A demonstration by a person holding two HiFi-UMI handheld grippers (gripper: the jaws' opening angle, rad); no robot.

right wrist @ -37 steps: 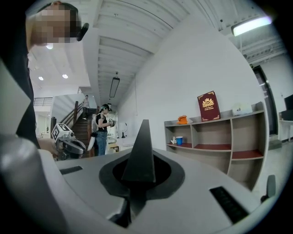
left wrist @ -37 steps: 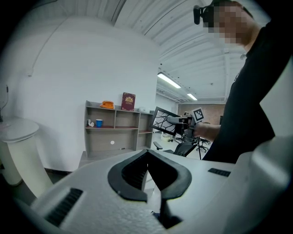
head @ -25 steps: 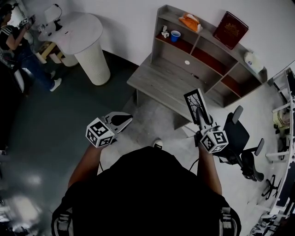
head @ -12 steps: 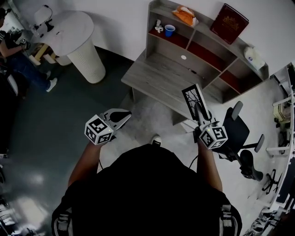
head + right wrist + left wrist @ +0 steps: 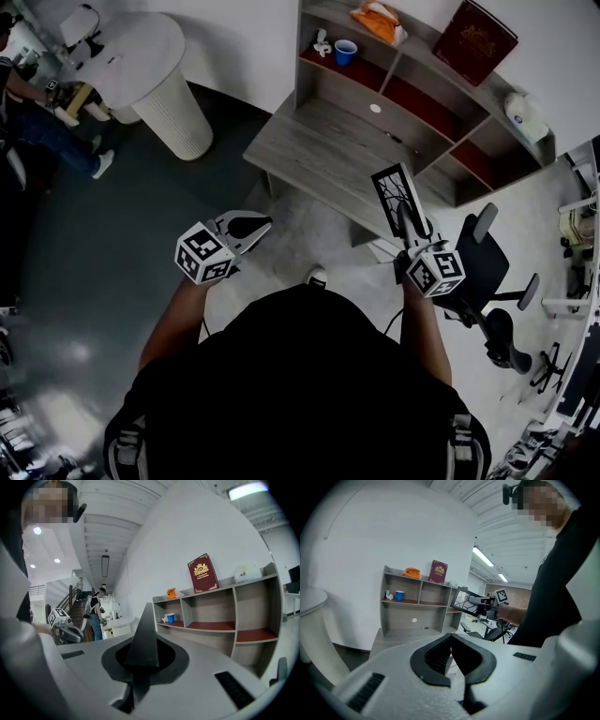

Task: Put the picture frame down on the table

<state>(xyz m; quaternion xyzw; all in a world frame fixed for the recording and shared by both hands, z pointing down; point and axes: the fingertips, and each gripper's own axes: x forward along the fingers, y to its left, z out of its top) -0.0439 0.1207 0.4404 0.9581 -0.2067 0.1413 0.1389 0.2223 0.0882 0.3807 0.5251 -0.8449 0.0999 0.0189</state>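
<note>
The picture frame point(image 5: 393, 196), black-edged with a white branch drawing, stands upright in my right gripper point(image 5: 409, 225), which is shut on its lower edge. It hangs in the air just before the front edge of the grey wooden table point(image 5: 319, 155). In the right gripper view the frame point(image 5: 143, 637) shows edge-on between the jaws. The left gripper view shows the frame point(image 5: 463, 601) off to its right. My left gripper point(image 5: 265, 223) is held out over the floor, left of the table's near corner. It is shut with nothing in it, its tips point(image 5: 450, 635) touching.
A shelf unit point(image 5: 441, 112) on the table carries a blue cup point(image 5: 346, 52), an orange cloth point(image 5: 375, 21), a dark red book point(image 5: 473, 42) and a white object point(image 5: 525, 112). A black office chair point(image 5: 487, 277) stands right of me. A white round table point(image 5: 155, 66) and a person point(image 5: 37, 117) are far left.
Both grippers have moved forward with the person, so the table and shelves lie nearer to them. The right gripper still holds the frame upright; the left stays shut.
</note>
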